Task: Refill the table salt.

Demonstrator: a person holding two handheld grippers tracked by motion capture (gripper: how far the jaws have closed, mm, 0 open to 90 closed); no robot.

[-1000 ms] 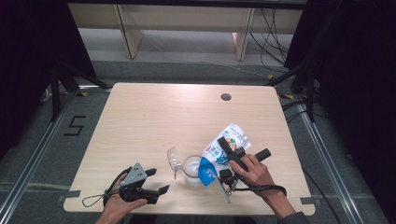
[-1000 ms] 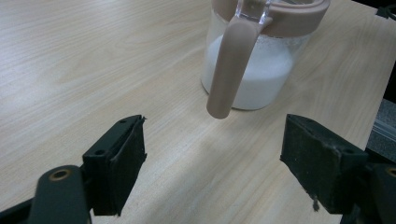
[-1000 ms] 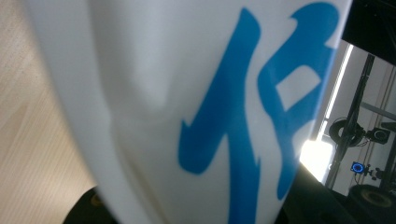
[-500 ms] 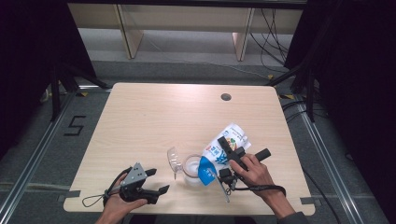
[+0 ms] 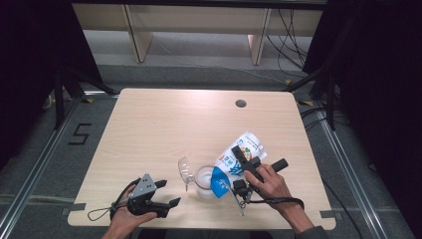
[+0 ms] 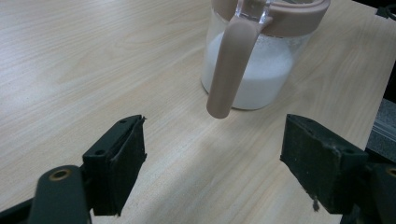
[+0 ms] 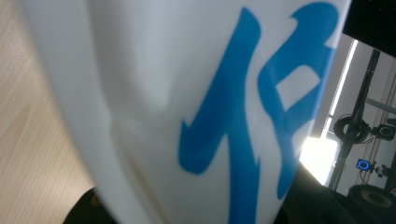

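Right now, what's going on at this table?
A person holds a gripper in each hand. The right gripper is clamped on a white and blue bag, tipped with one end over a glass jar that already holds white powder. It looks like a pour into the jar, though no stream is visible. The left gripper rests open on the table, aimed at the jar's pink handle, touching nothing.
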